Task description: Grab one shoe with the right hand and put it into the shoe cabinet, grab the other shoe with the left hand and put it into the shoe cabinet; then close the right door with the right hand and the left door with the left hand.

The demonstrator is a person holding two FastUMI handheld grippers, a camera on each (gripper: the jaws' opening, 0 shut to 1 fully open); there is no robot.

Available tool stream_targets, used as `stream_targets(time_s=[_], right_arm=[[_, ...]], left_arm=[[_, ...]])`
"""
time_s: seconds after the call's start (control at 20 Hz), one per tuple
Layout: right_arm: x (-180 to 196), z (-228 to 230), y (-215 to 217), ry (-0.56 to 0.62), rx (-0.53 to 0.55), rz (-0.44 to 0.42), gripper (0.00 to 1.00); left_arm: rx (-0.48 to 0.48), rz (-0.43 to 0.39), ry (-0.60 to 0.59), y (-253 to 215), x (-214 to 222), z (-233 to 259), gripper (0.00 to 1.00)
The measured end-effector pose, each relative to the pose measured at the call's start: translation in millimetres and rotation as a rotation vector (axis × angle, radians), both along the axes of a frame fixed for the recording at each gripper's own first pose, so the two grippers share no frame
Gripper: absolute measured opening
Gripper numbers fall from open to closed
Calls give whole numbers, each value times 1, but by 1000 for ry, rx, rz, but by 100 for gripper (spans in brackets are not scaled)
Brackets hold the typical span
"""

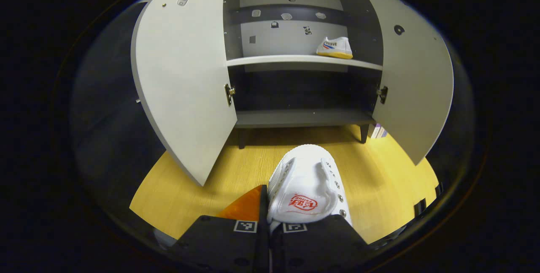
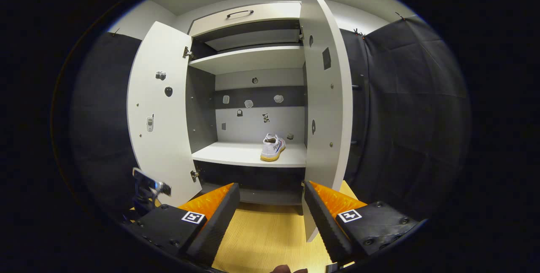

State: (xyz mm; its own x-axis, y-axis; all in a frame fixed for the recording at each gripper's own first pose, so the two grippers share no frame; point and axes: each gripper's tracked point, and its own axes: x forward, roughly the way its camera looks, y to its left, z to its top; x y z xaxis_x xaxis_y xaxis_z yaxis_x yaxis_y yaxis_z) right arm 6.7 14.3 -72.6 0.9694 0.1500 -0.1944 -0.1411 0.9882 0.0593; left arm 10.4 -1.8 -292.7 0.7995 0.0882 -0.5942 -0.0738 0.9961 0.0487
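L grip (image 1: 270,226) clamped on my shoe (image 1: 307,188) | R grip (image 2: 272,214) jaws apart, nothing held | 2nd shoe (image 2: 272,147) on cabinet (image 2: 249,60) shelf | both doors open

Both views are sharp and evenly lit from above, with strong fisheye bending of the cabinet doors (image 1: 185,79) at the edges, deep shadow under the lower shelf (image 1: 303,117), and soft glare on the wooden floor (image 2: 265,239).
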Motion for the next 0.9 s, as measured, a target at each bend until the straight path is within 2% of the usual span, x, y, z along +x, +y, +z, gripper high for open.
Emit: stream_targets(time_s=[0.2, 0.5, 0.9], right_arm=[[0, 3, -14, 8, 32, -3, 98], [-3, 10, -38, -6, 52, -18, 98], [0, 3, -67, 5, 65, -49, 98]], left_arm=[[-28, 29, -36, -10, 38, 53, 8], [4, 79, -108, -15, 114, 121, 8], [9, 145, -166, 0, 225, 183, 8]])
